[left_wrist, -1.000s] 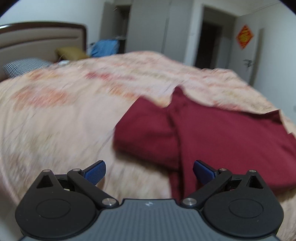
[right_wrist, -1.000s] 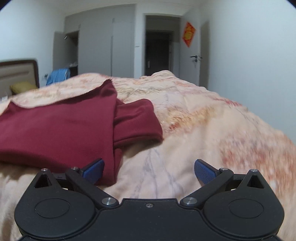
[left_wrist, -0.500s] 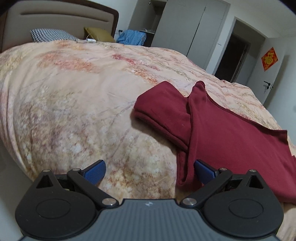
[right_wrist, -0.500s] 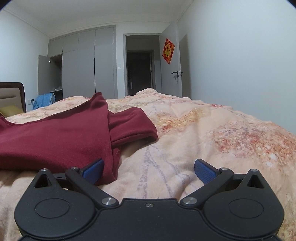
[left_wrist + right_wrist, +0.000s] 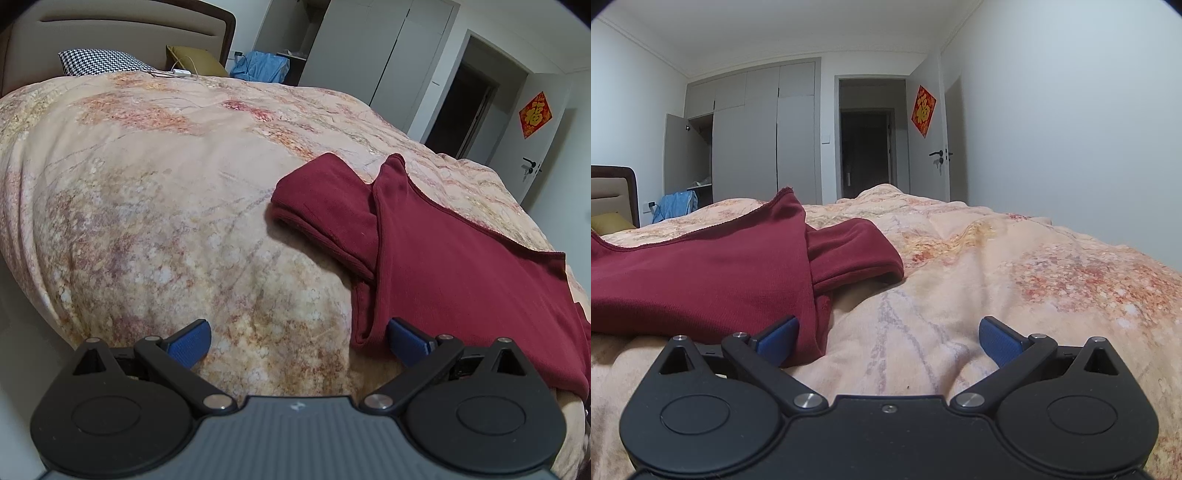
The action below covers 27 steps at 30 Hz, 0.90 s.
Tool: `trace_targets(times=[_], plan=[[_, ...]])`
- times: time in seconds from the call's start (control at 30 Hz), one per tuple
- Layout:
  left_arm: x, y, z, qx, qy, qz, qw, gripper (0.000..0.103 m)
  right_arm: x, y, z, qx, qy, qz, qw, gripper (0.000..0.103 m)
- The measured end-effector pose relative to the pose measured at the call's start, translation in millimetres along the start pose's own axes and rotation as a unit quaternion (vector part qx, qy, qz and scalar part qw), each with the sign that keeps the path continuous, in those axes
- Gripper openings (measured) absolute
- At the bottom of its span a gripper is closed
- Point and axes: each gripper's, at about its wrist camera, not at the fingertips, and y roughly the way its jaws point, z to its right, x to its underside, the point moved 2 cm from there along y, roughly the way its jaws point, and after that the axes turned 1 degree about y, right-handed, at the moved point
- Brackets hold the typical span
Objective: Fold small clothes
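A dark red shirt (image 5: 454, 266) lies flat on the bed's floral quilt (image 5: 155, 206), one short sleeve spread toward the left. My left gripper (image 5: 299, 341) is open and empty at the shirt's near left corner, its right fingertip (image 5: 406, 341) just beside the hem. In the right wrist view the same shirt (image 5: 713, 280) lies at the left with its other sleeve spread right. My right gripper (image 5: 888, 339) is open and empty at the shirt's near right corner, its left fingertip (image 5: 777, 339) against the hem.
A headboard (image 5: 122, 40) with a checked pillow (image 5: 99, 62) and a yellow pillow (image 5: 195, 61) stands at the bed's far left. Grey wardrobes (image 5: 757, 136), an open doorway (image 5: 868, 151) and a white wall (image 5: 1071, 129) lie beyond. The bed's edge drops off at the left (image 5: 22, 280).
Both grippers have drawn back and lowered toward the near edge of the bed. The left view has steadied from blur. The shirt has not moved and both grippers stay open.
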Motion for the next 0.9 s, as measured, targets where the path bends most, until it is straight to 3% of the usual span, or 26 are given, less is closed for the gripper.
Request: trace_targets(times=[0.57, 0.8, 0.9], plan=[[4, -2, 1, -0.002, 0.001, -0.005, 1.0000, 0.103, 3, -3, -1, 0.003, 0.000, 0.007, 1.000, 0.103], [5, -2, 1, -0.002, 0.004, -0.009, 0.9999, 0.103, -37, -4, -28, 0.048, -0.066, -0.097, 0.992, 0.102], [5, -1, 2, -0.004, 0.004, -0.011, 0.9999, 0.103, -55, -17, -43, 0.029, -0.087, -0.050, 0.995, 0.103]])
